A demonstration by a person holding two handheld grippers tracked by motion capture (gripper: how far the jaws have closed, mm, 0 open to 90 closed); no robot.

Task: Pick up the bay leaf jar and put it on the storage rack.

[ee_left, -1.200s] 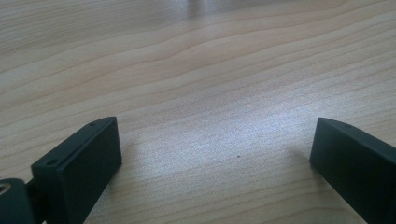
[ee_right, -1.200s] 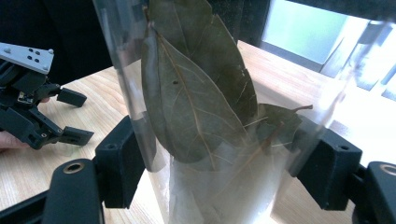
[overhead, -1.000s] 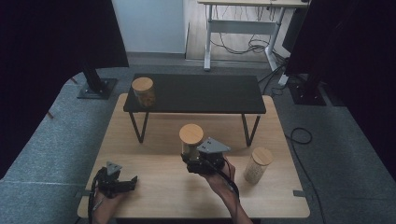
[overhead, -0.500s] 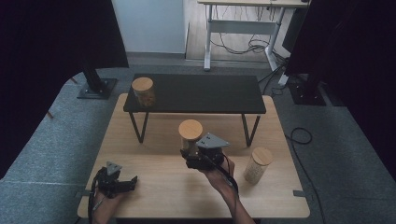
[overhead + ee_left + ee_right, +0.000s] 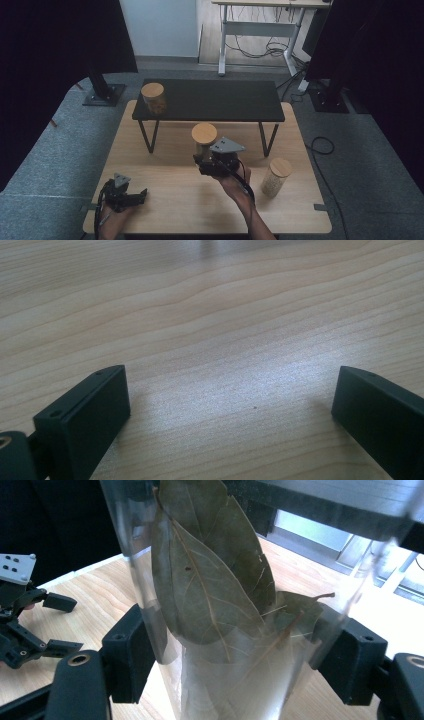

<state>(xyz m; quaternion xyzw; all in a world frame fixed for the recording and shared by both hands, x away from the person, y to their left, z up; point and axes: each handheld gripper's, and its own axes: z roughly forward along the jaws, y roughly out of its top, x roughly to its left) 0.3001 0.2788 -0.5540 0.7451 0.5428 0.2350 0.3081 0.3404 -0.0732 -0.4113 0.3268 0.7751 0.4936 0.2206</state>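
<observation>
Since the earlier frame the right gripper (image 5: 205, 159) has carried its clear jar of bay leaves (image 5: 204, 140) slightly toward frame left, lifted off the desk (image 5: 165, 200). Its jaws clamp the jar; placing seems left. The left gripper (image 5: 140, 196) rests with jaws apart, lower left. Farther: a second jar (image 5: 275, 176), black shelf (image 5: 220, 100) bearing a third (image 5: 153, 97), grey floor.

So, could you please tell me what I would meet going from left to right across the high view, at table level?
left gripper → jar on the black shelf → held jar of leaves → right gripper clamped on it → jar standing on the wooden table.
</observation>
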